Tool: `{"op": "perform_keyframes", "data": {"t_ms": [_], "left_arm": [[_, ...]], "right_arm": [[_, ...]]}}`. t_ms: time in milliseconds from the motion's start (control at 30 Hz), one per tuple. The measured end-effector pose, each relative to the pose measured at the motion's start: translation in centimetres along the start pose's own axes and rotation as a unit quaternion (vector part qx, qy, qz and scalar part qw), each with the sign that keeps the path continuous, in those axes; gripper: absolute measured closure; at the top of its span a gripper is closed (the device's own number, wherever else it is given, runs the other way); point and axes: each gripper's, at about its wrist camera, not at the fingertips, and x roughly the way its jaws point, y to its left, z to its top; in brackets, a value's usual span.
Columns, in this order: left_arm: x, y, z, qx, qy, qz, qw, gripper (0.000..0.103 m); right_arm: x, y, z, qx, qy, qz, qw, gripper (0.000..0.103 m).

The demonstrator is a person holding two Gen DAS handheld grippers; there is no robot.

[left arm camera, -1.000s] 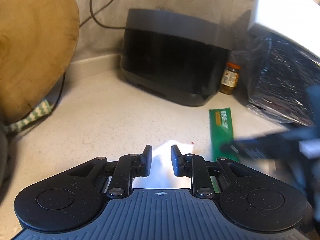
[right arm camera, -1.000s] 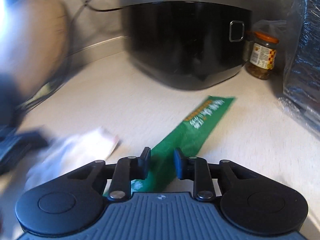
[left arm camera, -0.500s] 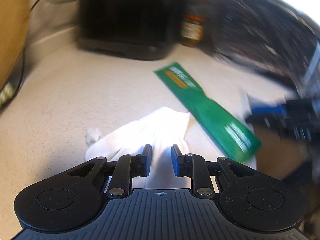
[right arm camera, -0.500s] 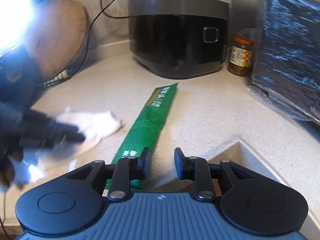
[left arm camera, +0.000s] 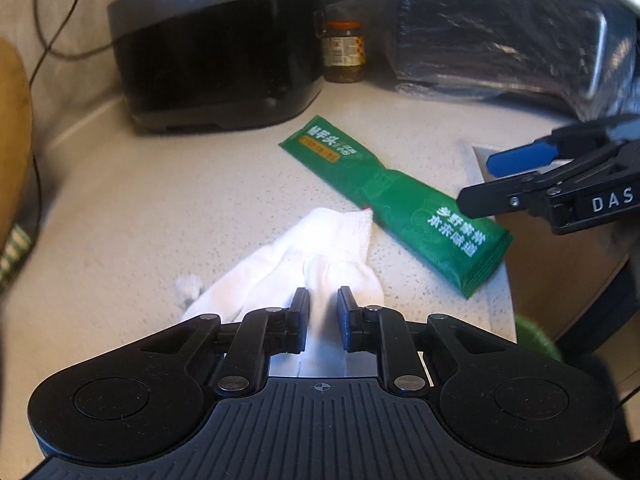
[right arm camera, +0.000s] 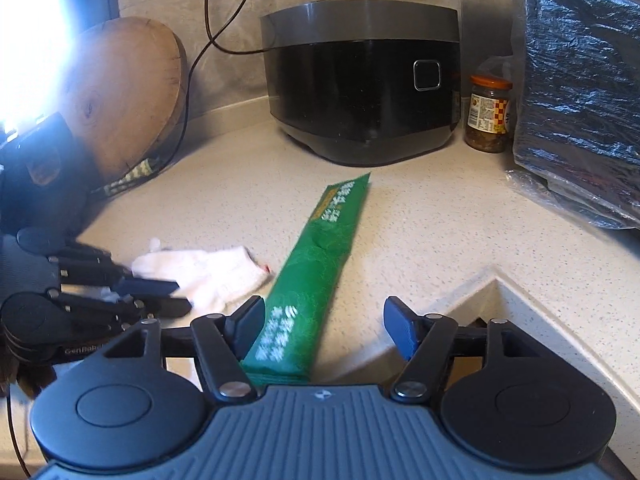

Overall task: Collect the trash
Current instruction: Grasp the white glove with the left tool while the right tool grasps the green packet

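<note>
**A:** Your counter's pretty crowded at the far end. There's a black rice cooker against the wall with its cord running up, a jar with an orange lid just to its right, and a dark plastic-wrapped bundle taking up the far right. A round wooden board leans on the far left. Near right, the countertop drops into a sunken cutout (can't tell what it is).

**B:** And the trash?

**A:** Two bits, touching each other. The green wrapper lies lengthwise, far end toward the cooker, near end poking over the counter's edge. The white cloth lies left of it.

**B:** Where are your grippers?

**A:** Your right gripper is spreading its jaws. The wrapper's near end sits between them, close against the left finger, with the right finger well clear. Your left gripper is over the cloth's near end, jaws closing with a fold of cloth in the narrow gap; I can't tell if the pads actually press it.
</note>
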Motion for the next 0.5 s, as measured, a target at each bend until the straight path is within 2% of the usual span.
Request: {"op": "perform_keyframes", "data": {"t_ms": [33,100,200,367,400,433,500], "left_arm": [[0.0,0.1,0.1,-0.003,0.001,-0.003,1.0,0.084],[0.0,-0.1,0.2,0.003,0.003,0.002,1.0,0.084],[-0.1,-1.1,0.1,0.021,0.0,0.022,0.9995,0.084],[0.0,-0.9,0.2,-0.007,0.003,0.026,0.9996,0.084],[0.1,-0.7,0.2,-0.013,0.002,0.023,0.9996,0.084],[0.1,-0.6,0.3,-0.017,0.002,0.02,0.9997,0.084],[0.1,-0.4,0.2,-0.02,0.002,0.017,0.9997,0.084]], "right_arm": [[0.3,0.2,0.3,0.004,-0.002,0.001,1.0,0.03],[1.5,0.5,1.2,0.008,-0.003,-0.004,1.0,0.029],[4.3,1.1,2.3,0.013,0.014,-0.042,0.999,0.029],[7.7,1.4,3.7,0.024,0.04,-0.045,0.998,0.029],[8.2,1.3,3.9,0.031,0.047,-0.04,0.998,0.035],[8.6,1.2,4.0,0.036,0.054,-0.035,0.997,0.048],[8.8,1.4,3.9,0.025,0.057,-0.031,0.998,0.059]]}}
